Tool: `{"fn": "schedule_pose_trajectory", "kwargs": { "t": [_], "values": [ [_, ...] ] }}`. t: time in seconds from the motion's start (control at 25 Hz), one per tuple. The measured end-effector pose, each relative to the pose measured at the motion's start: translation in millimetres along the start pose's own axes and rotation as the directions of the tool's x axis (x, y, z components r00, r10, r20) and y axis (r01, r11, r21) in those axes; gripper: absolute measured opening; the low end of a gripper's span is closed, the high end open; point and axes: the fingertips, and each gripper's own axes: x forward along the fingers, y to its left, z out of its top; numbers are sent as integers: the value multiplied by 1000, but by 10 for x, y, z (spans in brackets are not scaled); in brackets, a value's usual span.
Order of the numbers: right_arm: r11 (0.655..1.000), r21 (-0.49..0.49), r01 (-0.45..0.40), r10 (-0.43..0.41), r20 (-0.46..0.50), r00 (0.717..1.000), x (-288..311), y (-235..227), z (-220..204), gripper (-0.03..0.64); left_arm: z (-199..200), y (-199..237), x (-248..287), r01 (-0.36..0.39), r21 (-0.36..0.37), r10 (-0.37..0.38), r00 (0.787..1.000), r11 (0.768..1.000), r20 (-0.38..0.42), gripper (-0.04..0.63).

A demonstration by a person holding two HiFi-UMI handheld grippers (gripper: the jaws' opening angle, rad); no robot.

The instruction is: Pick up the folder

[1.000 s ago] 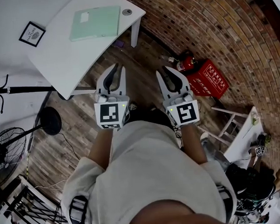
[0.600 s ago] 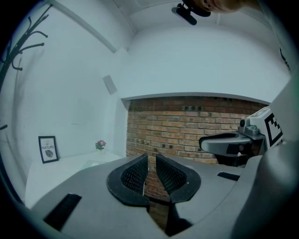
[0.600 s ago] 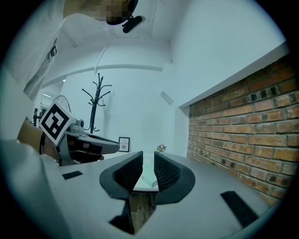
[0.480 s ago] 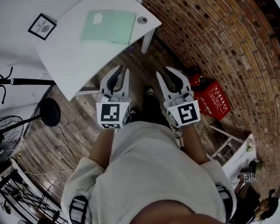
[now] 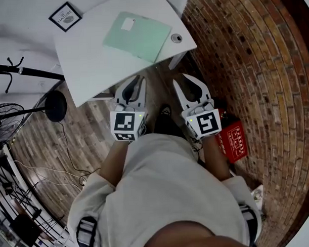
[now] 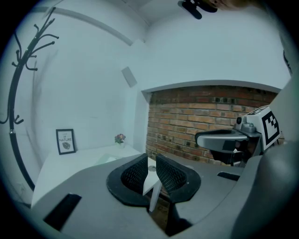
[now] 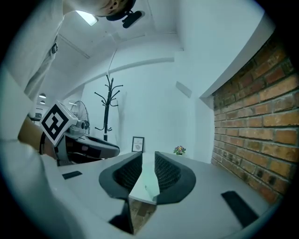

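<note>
Folder, pale green, lies flat on the white table in the upper middle of the head view, near the table's right edge and just beside a small round disc. Compared with the earlier frames, table and folder stand lower and further right in the frame, nearer both tools. The red box has shifted from the right middle to just beside the right gripper. Both tools point up the frame toward the table's near edge, well short of the folder.

Left gripper view: the left gripper has its jaws drawn almost together, with nothing between them. Beyond them are the table, a framed picture and the brick wall.

Right gripper view: the jaws stand a little apart and have just been opening. They are empty, and only the table's edge shows through the gap. A coat stand rises behind.
</note>
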Motion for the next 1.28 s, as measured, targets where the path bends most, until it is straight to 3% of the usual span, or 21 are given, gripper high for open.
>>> {"fn": "schedule_pose_trajectory", "kwargs": {
  "t": [0.16,0.32,0.52,0.76,1.04,1.28],
  "values": [
    [997,-29,-71,70,-52,996,137,-194,-255,83,-152,40,201,-54,-43,52,998,998,-47,45],
    [991,13,-134,135,-146,980,238,-337,-652,87,-457,48,417,-104,-35,99,988,994,-121,59],
    [978,34,-204,207,-199,958,353,-486,-1008,89,-786,5,662,-157,-41,147,971,987,-187,75],
    [977,71,-203,214,-236,948,405,-678,-1258,89,-1160,-37,961,-187,-45,168,947,981,-273,87],
    [980,85,-182,198,-272,942,511,-916,-1464,91,-1384,74,1172,-234,-149,175,927,961,-331,103],
    [984,84,-156,174,-300,938,736,-1131,-1585,94,-1402,258,1360,-245,-190,166,920,951,-355,106]
  ]
}}
